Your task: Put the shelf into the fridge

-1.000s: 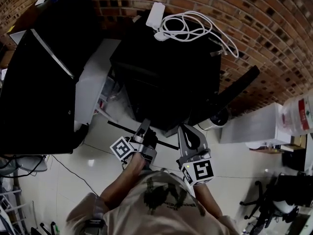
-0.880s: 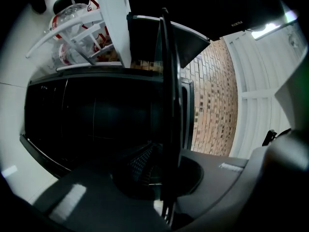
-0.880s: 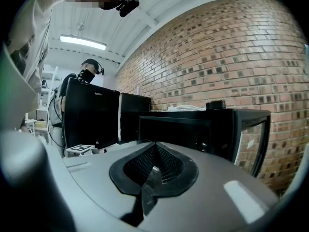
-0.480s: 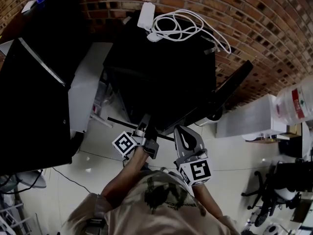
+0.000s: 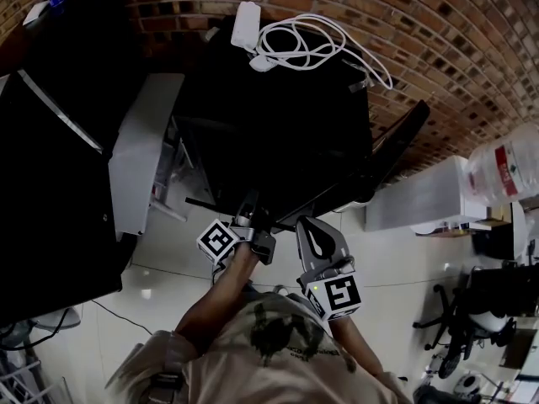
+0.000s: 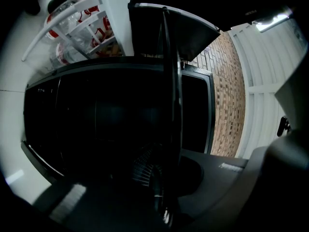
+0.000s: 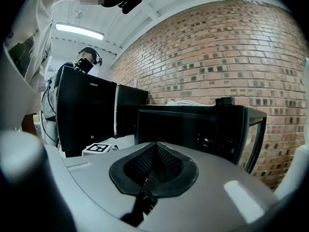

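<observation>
Brick wall (image 5: 446,49) backed the open fridge (image 5: 278,116). Left gripper (image 5: 250,209), nearer, pinched the thin shelf (image 5: 206,205), lying crosswise below the opening; right gripper (image 5: 312,228) jaws were closed, empty.

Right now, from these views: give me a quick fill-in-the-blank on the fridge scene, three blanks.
1. A coiled white ____ lies on top of the black fridge.
2. The wall behind the fridge is made of ____.
3. The thin dark shelf is clamped in the ____ tongs.
Missing words: cable; brick; left.
</observation>
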Motion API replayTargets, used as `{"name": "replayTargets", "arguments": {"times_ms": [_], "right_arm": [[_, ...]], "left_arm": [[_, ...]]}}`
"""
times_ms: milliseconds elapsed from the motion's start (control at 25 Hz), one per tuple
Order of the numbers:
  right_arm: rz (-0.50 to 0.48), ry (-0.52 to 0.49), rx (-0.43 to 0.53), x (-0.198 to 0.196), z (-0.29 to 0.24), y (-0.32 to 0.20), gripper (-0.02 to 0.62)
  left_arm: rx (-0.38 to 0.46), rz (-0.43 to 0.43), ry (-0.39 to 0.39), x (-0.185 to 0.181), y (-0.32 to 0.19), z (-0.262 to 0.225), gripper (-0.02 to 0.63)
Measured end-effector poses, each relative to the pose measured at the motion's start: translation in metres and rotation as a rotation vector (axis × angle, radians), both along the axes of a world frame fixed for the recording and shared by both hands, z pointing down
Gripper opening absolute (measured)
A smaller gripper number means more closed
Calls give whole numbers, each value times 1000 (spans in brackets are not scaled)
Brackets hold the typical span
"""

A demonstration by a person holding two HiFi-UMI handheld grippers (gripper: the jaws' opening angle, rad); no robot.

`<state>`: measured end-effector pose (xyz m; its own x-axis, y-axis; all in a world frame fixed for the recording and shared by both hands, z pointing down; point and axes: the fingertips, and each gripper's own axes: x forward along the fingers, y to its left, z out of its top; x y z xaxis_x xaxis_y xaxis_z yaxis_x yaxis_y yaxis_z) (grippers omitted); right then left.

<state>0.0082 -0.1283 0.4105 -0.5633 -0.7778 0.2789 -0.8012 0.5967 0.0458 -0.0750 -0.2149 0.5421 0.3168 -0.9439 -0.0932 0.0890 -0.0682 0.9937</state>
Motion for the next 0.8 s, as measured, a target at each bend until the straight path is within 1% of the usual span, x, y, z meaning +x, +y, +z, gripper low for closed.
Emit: {"name": "replayTargets", "arguments": {"times_ms": [200, 360, 520, 640, 800], "right_arm": [[26, -22, 7, -4, 0, -3, 0], [30, -15, 12, -7, 1, -7, 0], [29, -22, 23, -12, -2, -12, 0], [29, -7, 18, -13, 1, -13, 0], [49, -22, 18, -11, 2, -16, 0]], "left_arm": [[8, 1, 3, 2, -11, 2, 9], [15, -4, -4, 3, -22, 3, 9], [8, -10, -47, 5, -34, 6, 9], [15, -7, -48, 8, -43, 5, 0], [19, 6, -55, 11, -53, 5, 0]]}}
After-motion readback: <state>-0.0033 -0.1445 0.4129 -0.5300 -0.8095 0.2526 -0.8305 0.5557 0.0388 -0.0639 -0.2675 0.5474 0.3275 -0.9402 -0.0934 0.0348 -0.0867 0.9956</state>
